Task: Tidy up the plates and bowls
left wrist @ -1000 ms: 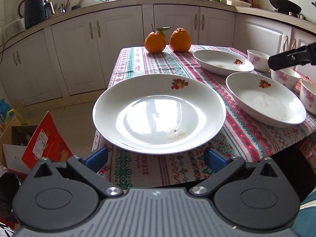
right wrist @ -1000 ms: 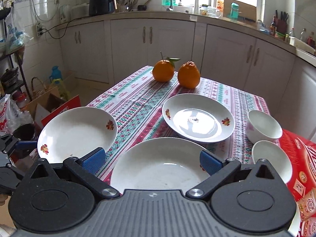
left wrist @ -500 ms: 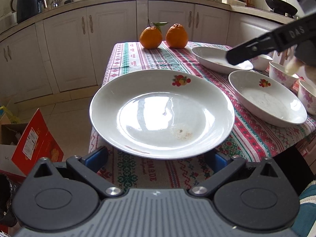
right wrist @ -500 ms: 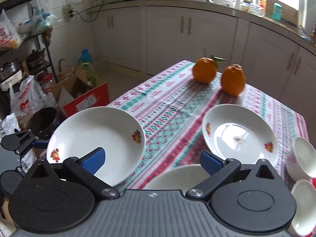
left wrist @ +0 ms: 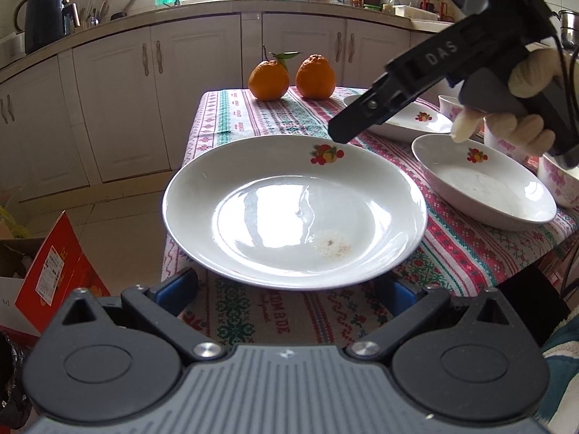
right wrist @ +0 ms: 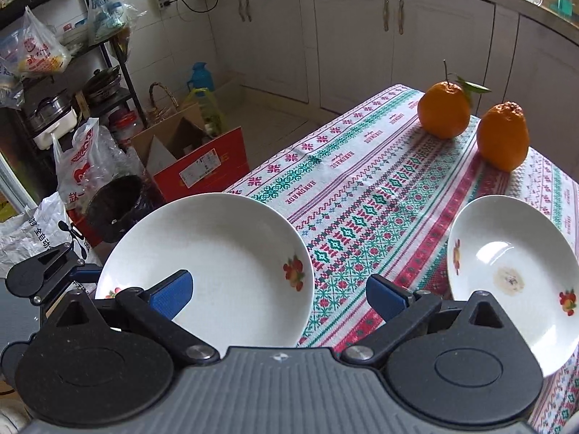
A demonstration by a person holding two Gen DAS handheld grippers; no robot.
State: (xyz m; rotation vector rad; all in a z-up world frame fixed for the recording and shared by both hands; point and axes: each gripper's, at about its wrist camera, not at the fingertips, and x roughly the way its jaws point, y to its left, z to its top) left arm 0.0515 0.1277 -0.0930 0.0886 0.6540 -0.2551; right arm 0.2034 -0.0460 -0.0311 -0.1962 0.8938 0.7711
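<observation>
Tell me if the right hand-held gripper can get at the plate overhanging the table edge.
Probably yes. The right hand-held gripper is open just above the plate, with nothing between them; the left hand-held gripper is at its opposite rim.

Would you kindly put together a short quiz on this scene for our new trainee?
1. True or false: both oranges sit on the tablecloth.
2. The right gripper is: A) open, B) shut on a plate, C) shut on an orange.
3. How many plates show in the left wrist view?

Key: 1. true. 2. A. 3. three.
</observation>
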